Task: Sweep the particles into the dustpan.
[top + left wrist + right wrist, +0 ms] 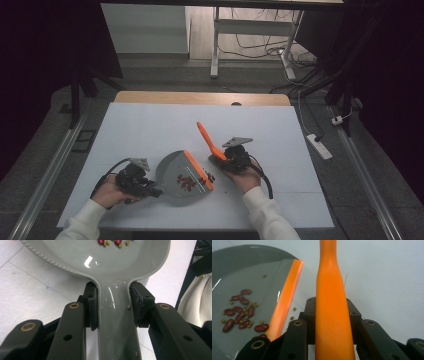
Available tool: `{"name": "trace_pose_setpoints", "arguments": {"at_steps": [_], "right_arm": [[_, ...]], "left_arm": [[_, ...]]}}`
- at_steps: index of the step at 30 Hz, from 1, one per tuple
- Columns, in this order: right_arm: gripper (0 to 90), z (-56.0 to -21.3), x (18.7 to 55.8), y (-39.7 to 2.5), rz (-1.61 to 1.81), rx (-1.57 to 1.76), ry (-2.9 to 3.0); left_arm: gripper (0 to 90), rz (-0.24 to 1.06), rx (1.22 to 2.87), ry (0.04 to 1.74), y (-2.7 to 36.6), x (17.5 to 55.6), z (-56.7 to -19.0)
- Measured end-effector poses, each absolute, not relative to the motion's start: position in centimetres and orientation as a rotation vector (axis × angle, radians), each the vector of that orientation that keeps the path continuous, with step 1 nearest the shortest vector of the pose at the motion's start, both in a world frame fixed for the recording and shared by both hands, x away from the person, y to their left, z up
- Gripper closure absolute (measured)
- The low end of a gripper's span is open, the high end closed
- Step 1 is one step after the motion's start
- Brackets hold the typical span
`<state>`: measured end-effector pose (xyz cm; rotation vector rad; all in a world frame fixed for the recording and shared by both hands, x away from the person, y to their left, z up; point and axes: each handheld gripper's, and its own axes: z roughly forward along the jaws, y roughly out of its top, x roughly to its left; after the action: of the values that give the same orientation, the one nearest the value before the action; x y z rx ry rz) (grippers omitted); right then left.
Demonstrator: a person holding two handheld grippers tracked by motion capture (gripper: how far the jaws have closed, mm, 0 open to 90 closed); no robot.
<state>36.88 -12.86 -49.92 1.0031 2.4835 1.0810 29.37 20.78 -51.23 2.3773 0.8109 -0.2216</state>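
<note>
Your left gripper (150, 190) clamps the grey dustpan's (175, 172) handle, steadying it near the table's (150, 125) front edge so its orange lip meets the sweep. Your right gripper (231, 159) pinches the orange brush (206, 137) handle; its bristles are hidden. A few beans (293, 312) lie outside the lip.

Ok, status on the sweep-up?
Left gripper shut on dustpan handle. Right gripper shut on brush handle. Beans in pan; few loose beside lip.
</note>
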Motion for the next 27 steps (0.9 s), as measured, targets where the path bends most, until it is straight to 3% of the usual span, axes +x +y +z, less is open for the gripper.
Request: {"name": "trace_pose_setpoints", "arguments": {"at_steps": [27], "right_arm": [[70.4, -50.1, 33.9, -9.1, 1.23, 0.927, 2.526]], "left_arm": [[61.6, -0.224, 2.393, 0.801, 20.5, 29.3, -51.3]]}}
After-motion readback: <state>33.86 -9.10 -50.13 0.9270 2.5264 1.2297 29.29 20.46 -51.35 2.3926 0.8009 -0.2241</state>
